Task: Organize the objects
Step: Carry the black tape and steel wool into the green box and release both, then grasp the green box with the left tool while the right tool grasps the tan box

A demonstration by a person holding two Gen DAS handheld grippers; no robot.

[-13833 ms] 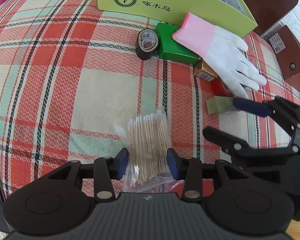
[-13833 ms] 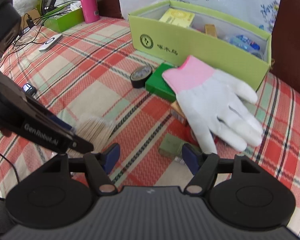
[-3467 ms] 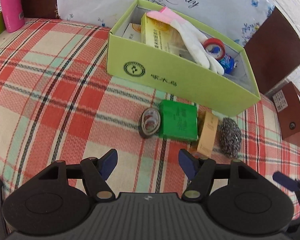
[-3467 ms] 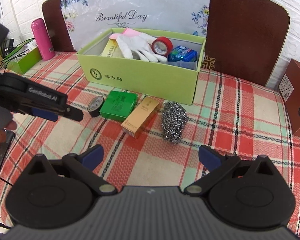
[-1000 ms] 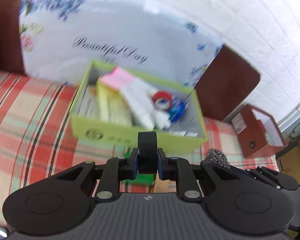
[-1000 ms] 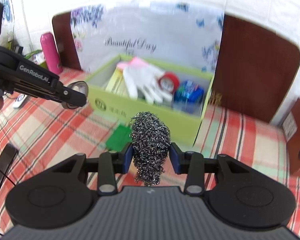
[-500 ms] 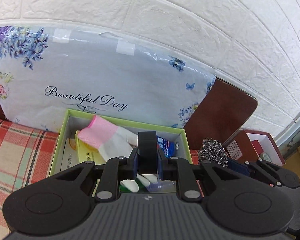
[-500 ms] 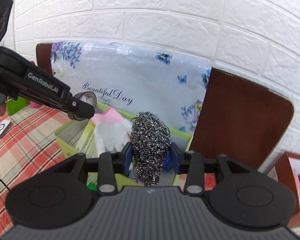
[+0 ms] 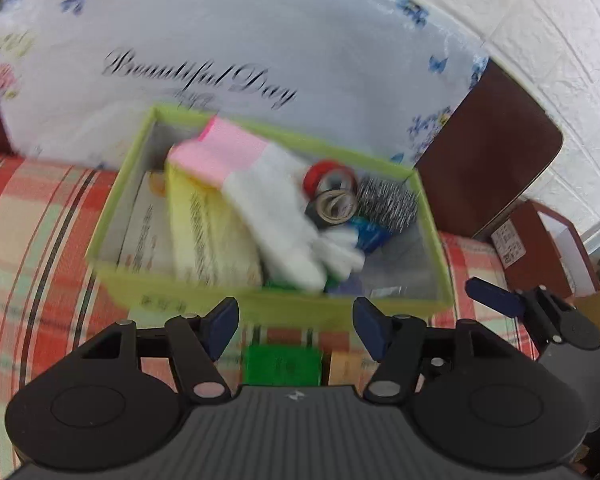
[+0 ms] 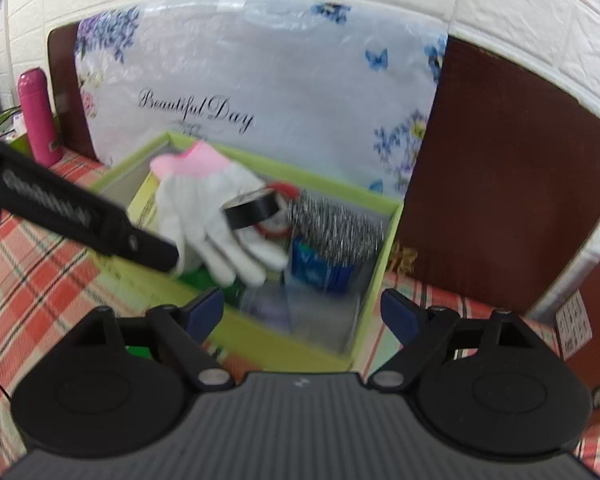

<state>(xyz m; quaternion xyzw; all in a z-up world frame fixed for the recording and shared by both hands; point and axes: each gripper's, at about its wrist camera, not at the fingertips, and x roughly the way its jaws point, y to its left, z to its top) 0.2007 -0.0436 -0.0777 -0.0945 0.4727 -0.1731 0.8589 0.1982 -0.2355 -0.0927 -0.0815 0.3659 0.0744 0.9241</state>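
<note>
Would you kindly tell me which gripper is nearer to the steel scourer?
Right. The right gripper hangs just before the steel scourer; the left gripper faces the box's middle, further over.

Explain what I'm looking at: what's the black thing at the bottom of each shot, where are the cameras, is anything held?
No robot arm here: a person carries a two-finger gripper in each hand, each with a fisheye camera looking along its fingers. The black body with blue pads is the left gripper in one view and the right gripper in the other.

Both jaws have just been opening and hold nothing. The black tape roll and steel wool scrubber are now in the green box, with a pink-cuffed white glove and red tape.

On the plaid cloth before the box lies a small green box.
</note>
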